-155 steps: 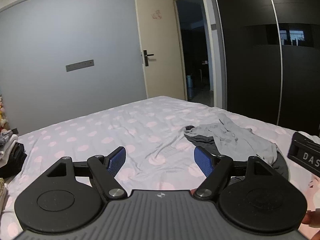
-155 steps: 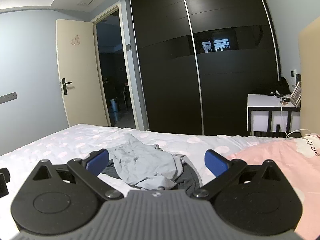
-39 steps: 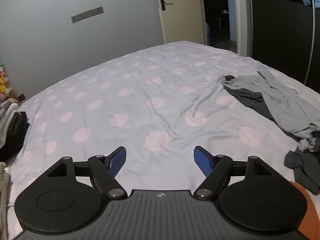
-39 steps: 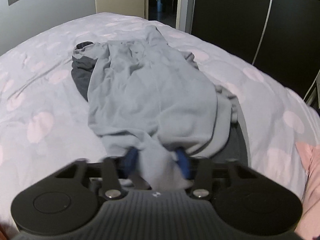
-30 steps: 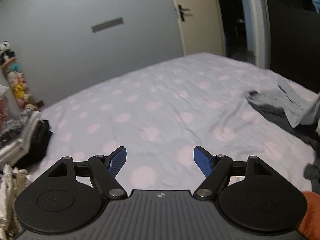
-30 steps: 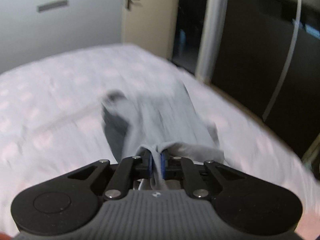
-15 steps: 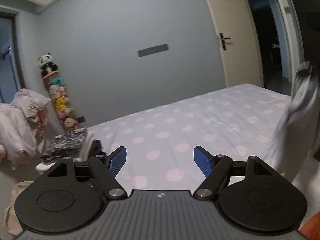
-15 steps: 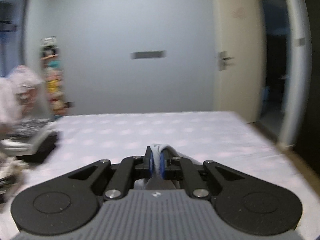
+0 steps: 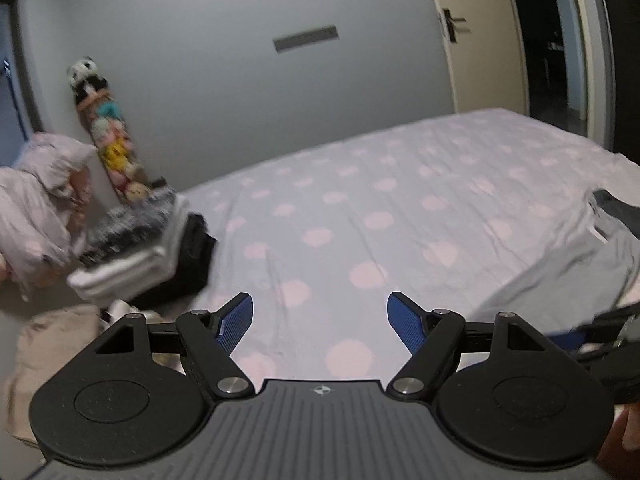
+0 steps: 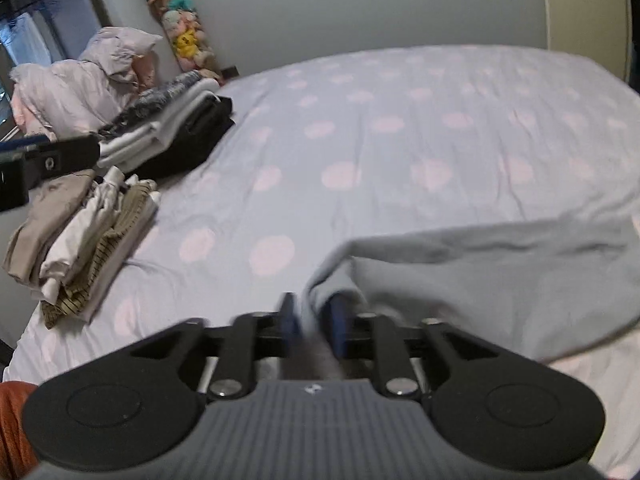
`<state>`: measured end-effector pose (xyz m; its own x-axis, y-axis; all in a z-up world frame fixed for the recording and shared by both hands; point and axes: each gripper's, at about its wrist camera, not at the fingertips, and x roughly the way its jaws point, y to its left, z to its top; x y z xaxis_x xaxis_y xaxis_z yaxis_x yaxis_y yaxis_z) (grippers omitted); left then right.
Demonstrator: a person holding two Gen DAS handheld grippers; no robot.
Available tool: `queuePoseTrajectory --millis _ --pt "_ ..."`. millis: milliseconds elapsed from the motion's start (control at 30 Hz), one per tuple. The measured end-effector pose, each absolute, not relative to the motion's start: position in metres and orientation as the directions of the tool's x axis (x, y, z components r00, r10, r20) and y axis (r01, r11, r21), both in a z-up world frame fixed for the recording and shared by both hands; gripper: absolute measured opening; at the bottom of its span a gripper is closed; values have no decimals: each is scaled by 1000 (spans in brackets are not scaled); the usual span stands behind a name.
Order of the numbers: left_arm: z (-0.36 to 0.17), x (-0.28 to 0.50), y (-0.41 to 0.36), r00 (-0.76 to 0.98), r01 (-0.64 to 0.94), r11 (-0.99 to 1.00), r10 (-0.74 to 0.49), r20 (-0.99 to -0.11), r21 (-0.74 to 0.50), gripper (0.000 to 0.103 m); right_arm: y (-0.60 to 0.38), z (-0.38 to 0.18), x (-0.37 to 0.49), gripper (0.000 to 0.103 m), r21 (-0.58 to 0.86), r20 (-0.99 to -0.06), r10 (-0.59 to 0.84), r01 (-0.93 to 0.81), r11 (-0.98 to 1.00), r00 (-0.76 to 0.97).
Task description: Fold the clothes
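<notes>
Right wrist view — grey garment (image 10: 500, 276) stretched rightward from right tool (image 10: 312, 322)

No readable text, brand or number in either of my views. Only small moulded cross-in-circle emblem on grey ribbed body of left tool (image 9: 320, 320) and right tool (image 10: 311, 317), no letters. Grey wall plate (image 9: 306, 38) blank at this blur.

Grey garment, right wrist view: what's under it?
The grey garment lies on the polka-dot bedsheet, one edge between the right tongs. Anything beneath its spread cloth is hidden.
</notes>
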<state>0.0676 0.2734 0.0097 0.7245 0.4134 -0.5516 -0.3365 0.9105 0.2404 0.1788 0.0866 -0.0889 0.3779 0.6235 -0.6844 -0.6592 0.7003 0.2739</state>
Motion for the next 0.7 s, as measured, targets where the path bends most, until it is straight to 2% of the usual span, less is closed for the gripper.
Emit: queuePoseTrajectory --millis 33,100,167,200,367,567,633,700 --pt "4 70 275 722 -325 918 395 -568 226 88 81 -89 180 52 274 -686 620 -654 705 380" --pt "-8 76 275 716 -300 934 356 -601 197 88 65 -85 185 53 271 -689 615 -650 710 385" --pt "-21 83 275 705 -276 945 323 -631 175 88 48 -79 193 63 259 -690 605 -645 719 397" --pt "-28 88 275 696 -267 949 312 -647 171 88 38 -79 202 65 236 -697 582 -632 738 419" --pt "-73 113 280 616 -249 959 264 -742 135 88 -10 -95 254 65 106 -756 399 -505 856 519" --pt "-125 140 292 482 -282 950 260 -836 133 88 -71 -128 340 65 94 -799 238 -276 957 552" --pt "-140 146 295 448 -290 950 239 -861 112 83 -91 -140 368 66 87 -813 182 -195 977 553" --pt "-153 150 294 426 -297 948 240 -872 115 83 -112 -151 396 67 77 -825 127 -113 991 550"
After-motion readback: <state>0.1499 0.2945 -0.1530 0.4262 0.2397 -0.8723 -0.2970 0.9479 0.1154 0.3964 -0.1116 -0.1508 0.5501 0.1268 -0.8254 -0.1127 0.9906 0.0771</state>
